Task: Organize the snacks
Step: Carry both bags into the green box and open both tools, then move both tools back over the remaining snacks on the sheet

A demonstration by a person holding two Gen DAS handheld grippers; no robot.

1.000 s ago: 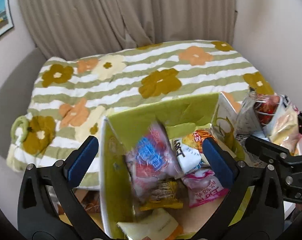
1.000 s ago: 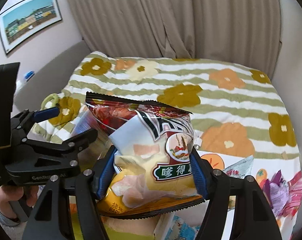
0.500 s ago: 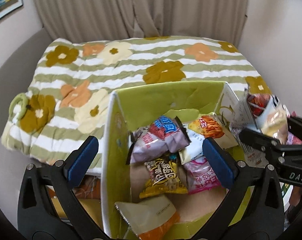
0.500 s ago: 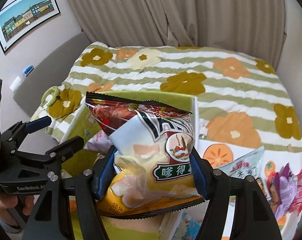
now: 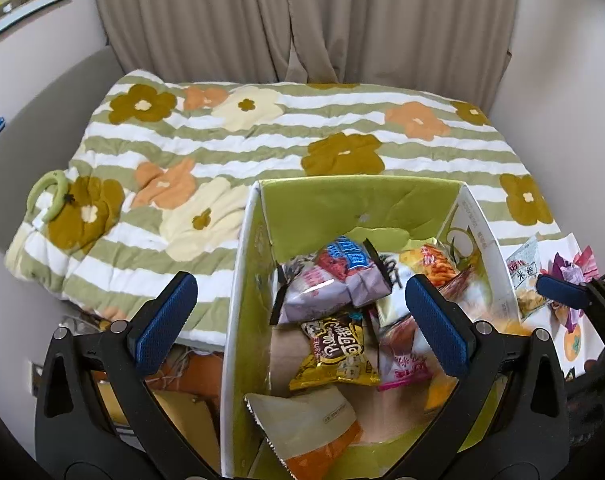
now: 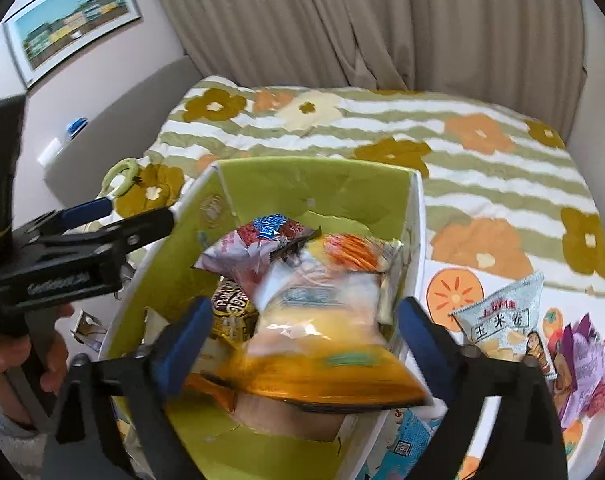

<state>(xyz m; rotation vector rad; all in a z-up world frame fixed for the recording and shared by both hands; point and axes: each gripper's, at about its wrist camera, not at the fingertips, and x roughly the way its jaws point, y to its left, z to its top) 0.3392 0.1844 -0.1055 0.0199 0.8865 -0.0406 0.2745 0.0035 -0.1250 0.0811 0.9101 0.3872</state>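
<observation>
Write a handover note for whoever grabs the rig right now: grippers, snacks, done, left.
Right gripper: jaws opening over the green box; the orange chip bag sits blurred between them, apparently dropping in, pads off it.
Left gripper: open, empty, above the box's left wall.
Done: several packets already lie in the box, including the purple packet and the yellow packet.
Left: the silver corn-roll packet and the purple and pink wrappers lie outside on the cloth to the right of the box. Probably fetch those next.
</observation>
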